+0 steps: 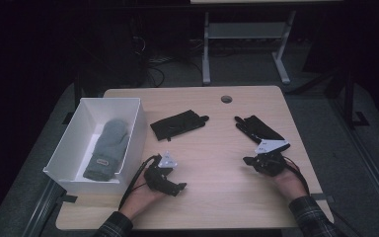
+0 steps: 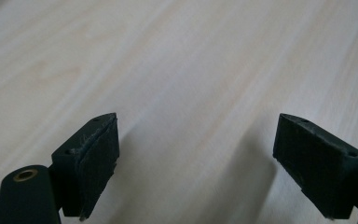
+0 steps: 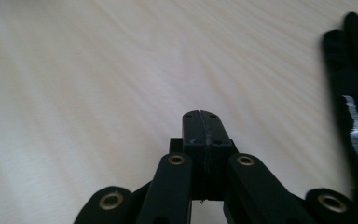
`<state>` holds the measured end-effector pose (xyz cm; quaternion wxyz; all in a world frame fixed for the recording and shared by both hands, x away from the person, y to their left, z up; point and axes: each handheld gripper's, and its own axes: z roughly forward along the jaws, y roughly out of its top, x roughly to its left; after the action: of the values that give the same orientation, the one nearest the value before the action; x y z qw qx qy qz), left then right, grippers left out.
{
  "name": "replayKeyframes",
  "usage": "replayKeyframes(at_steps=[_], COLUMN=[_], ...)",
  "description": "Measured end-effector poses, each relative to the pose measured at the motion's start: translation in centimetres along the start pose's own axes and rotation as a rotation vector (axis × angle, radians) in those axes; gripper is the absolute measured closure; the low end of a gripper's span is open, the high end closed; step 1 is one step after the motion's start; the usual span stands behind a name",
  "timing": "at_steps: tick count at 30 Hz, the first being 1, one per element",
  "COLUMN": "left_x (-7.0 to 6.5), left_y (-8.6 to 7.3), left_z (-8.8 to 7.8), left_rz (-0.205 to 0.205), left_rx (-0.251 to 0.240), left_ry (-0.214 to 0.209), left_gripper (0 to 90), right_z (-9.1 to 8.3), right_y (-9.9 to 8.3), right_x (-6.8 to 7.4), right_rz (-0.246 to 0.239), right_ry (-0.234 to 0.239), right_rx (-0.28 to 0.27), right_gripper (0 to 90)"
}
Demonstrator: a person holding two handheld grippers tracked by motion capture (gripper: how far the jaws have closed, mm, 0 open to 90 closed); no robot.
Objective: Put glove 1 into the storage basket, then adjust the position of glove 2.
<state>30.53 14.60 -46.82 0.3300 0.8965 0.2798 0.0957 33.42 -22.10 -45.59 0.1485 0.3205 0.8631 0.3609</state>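
— While the box (image 1: pixel 131 129) sits at the tabletop's (image 1: pixel 217 197) left edge, where are the gloves?

— One black glove (image 1: pixel 177 124) lies just right of the box. A second black glove (image 1: pixel 256 129) lies well to the right of it, across bare wood. A grey mitten (image 1: pixel 106 148) lies inside the box, cuff toward the near wall.

— And the left hand-held gripper (image 1: pixel 180 186)?

— Near the box's front right corner, low over the wood. In its own view the two pads (image 2: pixel 93 163) stand wide apart with nothing between them, just pale tabletop.

— The right hand-held gripper (image 1: pixel 247 160)?

— Far right of the box, just beside the near end of the second glove. In its own view the jaws are pressed together on nothing.

— Does it touch that glove?

— Hard to say. From above, the grey plate on top covers the glove's cuff, so contact there is hidden. In the right gripper view that glove (image 3: pixel 354 93) is cut off at the frame's right edge; only dark fingers and a pale stripe show, blurred.

— Anything else unclear?

— The mitten's label is too small to read, and both forearms are cut off at the bottom edge. The room beyond the tabletop is too dark to make out much.
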Motion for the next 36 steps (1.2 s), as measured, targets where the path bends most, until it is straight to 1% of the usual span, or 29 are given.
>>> replayKeyframes(at_steps=[1,2,3,4,5,6,7,8,10,12,17,19,22,25,27,29,31,33,34,36], left_x=[-0.1,-0.1,-0.1,-0.2,-0.1,-0.1,0.0,0.0,0.1,0.2,0.3,0.3,0.4,0.4,0.4,0.4,0.4,0.4,0.4,0.4], left_y=[-0.2,-0.2,-0.2,-0.5,-0.7,-0.9,-1.1,-1.3,-1.5,-1.6,-1.6,-1.6,-1.8,-1.9,-2.0,-2.0,-2.0,-2.0,-2.0,-2.0], left_z=[-0.1,-0.1,-0.1,-0.2,-0.2,-0.2,-0.2,-0.3,-0.3,-0.2,-0.3,-0.3,-0.4,-0.5,-0.6,-0.6,-0.6,-0.5,-0.5,-0.6], left_rz=[0.011,0.011,0.011,0.014,0.016,0.021,0.024,0.032,0.035,0.040,0.030,0.026,-0.003,-0.006,-0.007,-0.007,-0.007,-0.006,-0.006,-0.006], left_rx=[-0.003,-0.003,-0.003,-0.020,-0.034,-0.047,-0.062,-0.073,-0.086,-0.101,-0.100,-0.099,-0.104,-0.102,-0.100,-0.100,-0.100,-0.100,-0.100,-0.099], left_ry=[0.009,0.009,0.009,0.008,0.004,-0.001,-0.005,-0.009,-0.017,-0.023,-0.017,-0.011,0.013,0.019,0.021,0.021,0.021,0.019,0.019,0.020], left_gripper=[13.1,13.0,13.0,13.0,13.0,13.0,13.1,13.0,13.0,12.7,12.8,12.8,12.8,12.9,12.9,12.9,12.8,12.7,12.6,12.7], right_z=[0.0,0.0,0.0,0.0,-0.1,-0.2,-0.2,-0.3,-0.3,-0.3,-0.4,-0.4,-0.2,0.0,0.1,0.3,0.9,1.5,1.6,1.5], right_y=[0.3,0.3,0.4,0.4,0.7,0.9,1.0,1.0,1.1,1.0,0.8,0.7,0.4,0.3,0.3,0.2,-0.1,-0.4,-0.5,-0.4], right_x=[-1.0,-1.0,-1.3,-1.3,-2.0,-2.4,-2.8,-3.4,-4.6,-5.5,-7.2,-7.7,-8.3,-8.7,-9.0,-9.3,-9.5,-9.5,-9.4,-9.3], right_rz=[0.027,0.027,0.033,0.033,0.033,0.040,0.056,0.071,0.104,0.121,0.151,0.160,0.178,0.189,0.193,0.202,0.206,0.195,0.200,0.213], right_ry=[-0.013,-0.013,-0.017,-0.017,-0.043,-0.052,-0.053,-0.054,-0.055,-0.063,-0.091,-0.100,-0.103,-0.115,-0.115,-0.120,-0.111,-0.101,-0.100,-0.089], right_rx=[-0.010,-0.010,-0.013,-0.013,-0.025,-0.026,-0.035,-0.033,-0.033,-0.042,-0.042,-0.039,-0.024,-0.014,-0.023,-0.008,0.024,0.058,0.047,0.057], right_gripper=[90.0,90.0,90.0,90.0,89.3,89.3,89.3,89.5,90.0,90.0,90.0,90.0,89.9,89.4,89.4,89.5,89.7,89.7,89.7,89.7])
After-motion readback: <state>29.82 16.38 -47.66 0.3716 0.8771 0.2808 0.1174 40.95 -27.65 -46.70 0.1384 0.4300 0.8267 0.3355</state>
